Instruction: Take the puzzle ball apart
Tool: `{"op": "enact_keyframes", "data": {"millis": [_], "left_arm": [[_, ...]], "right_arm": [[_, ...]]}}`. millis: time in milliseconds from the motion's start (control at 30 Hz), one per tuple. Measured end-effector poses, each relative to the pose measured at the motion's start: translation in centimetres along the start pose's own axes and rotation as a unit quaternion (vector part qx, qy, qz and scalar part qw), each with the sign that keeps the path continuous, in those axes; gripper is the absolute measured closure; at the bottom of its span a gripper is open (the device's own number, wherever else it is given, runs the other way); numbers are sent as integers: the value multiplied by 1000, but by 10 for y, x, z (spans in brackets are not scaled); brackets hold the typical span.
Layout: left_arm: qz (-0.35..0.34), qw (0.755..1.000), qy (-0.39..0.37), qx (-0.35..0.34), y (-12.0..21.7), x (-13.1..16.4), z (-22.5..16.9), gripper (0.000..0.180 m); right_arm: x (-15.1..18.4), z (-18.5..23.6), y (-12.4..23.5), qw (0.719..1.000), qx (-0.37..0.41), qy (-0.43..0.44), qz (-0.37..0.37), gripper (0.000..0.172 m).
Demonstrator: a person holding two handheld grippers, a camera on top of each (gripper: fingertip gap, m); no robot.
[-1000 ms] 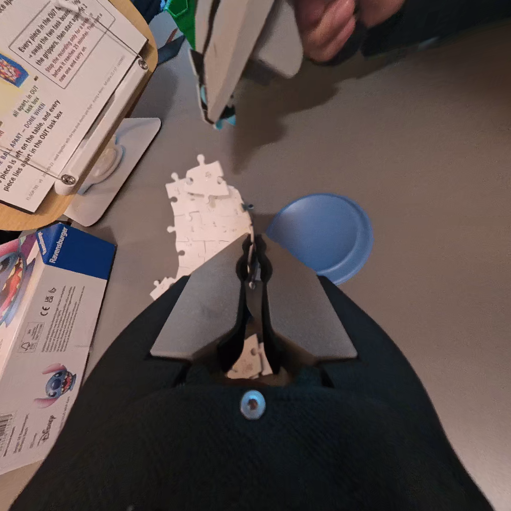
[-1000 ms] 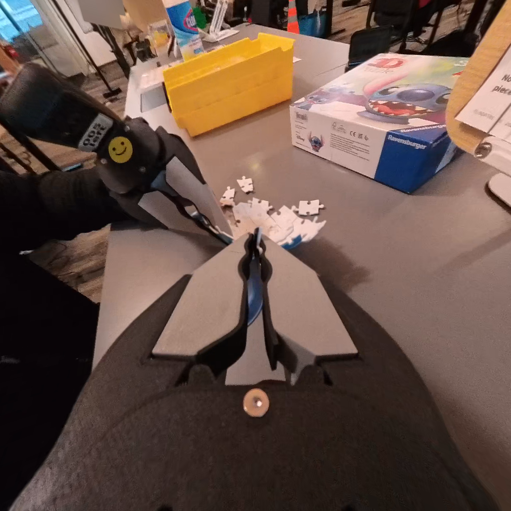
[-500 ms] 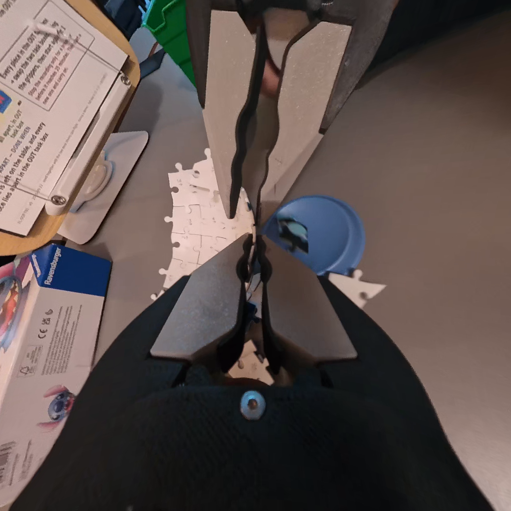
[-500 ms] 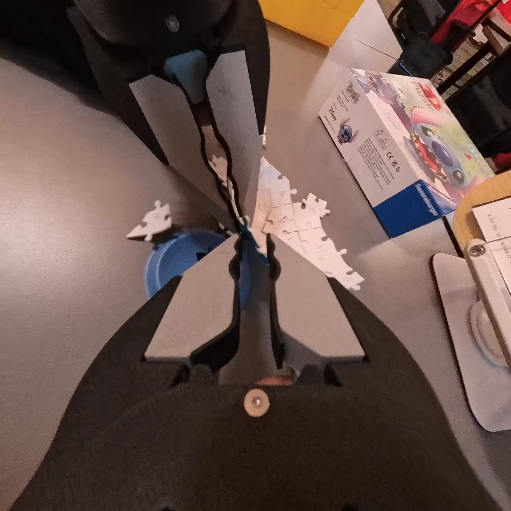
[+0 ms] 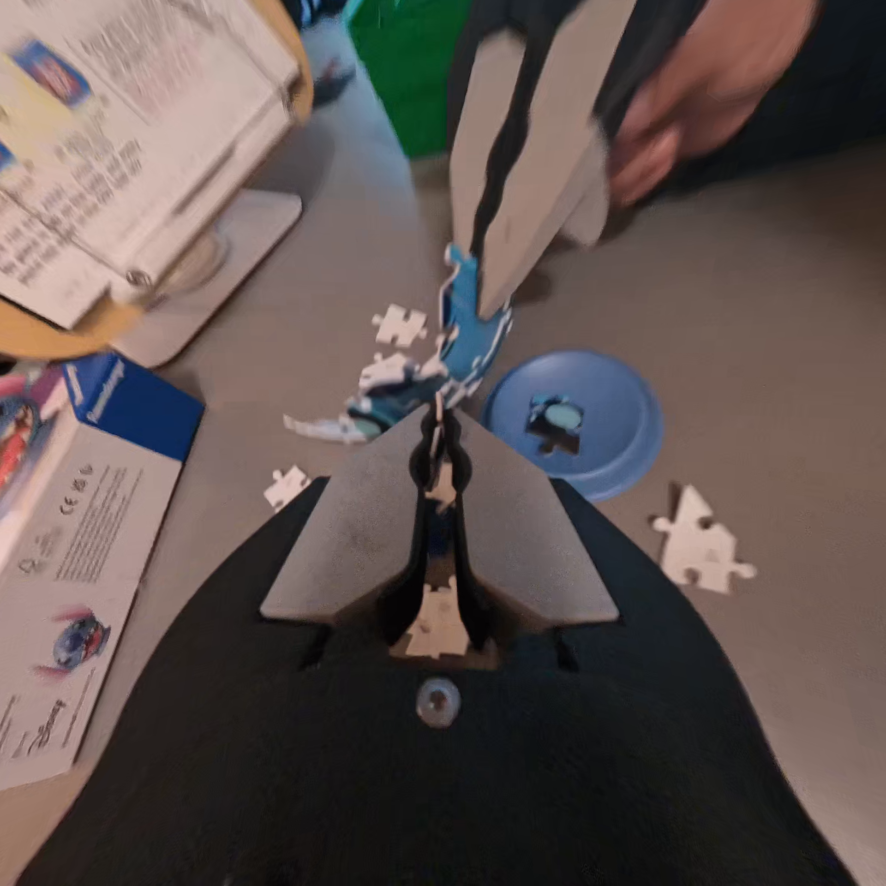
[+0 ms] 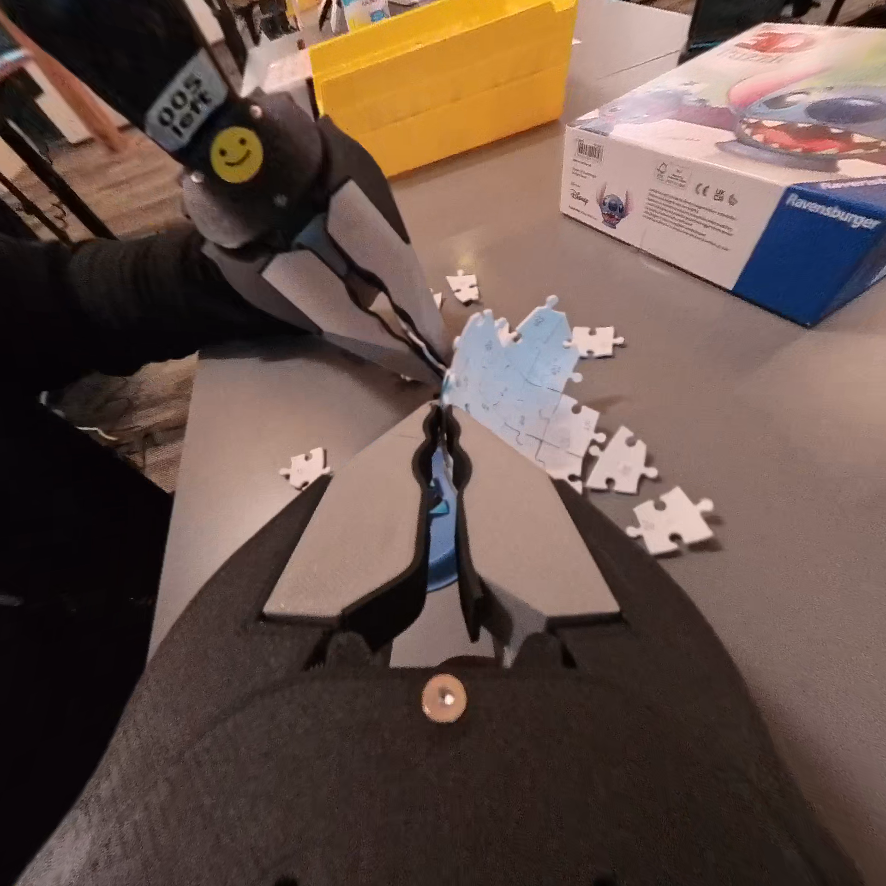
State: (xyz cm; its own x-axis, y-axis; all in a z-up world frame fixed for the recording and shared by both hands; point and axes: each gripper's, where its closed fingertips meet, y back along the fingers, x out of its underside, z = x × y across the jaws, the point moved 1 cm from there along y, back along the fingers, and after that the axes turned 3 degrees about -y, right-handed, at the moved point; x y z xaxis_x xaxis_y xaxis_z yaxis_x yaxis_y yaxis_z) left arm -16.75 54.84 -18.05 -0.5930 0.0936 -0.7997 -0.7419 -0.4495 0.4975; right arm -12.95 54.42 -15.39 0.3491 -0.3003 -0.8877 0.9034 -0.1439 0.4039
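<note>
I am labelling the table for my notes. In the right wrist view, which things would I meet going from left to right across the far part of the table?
Left gripper with its smiley sticker → yellow bin → puzzle box.

In the right wrist view a grey table fills the ground. A yellow bin stands on it at 12 o'clock, and a white-and-blue puzzle box with a cartoon picture lies at 2 o'clock. In the left wrist view, which is blurred, a printed sheet on a round wooden board leans at 10 o'clock over a white base. A green bin sits at 12 o'clock.
</note>
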Motion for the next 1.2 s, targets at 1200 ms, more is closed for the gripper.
{"op": "enact_keyframes", "data": {"millis": [1200], "left_arm": [[-101, 991, 78, 26, 3, -43, -8, 180]], "right_arm": [[-29, 5, 17, 989, -77, -80, -99, 169]]}}
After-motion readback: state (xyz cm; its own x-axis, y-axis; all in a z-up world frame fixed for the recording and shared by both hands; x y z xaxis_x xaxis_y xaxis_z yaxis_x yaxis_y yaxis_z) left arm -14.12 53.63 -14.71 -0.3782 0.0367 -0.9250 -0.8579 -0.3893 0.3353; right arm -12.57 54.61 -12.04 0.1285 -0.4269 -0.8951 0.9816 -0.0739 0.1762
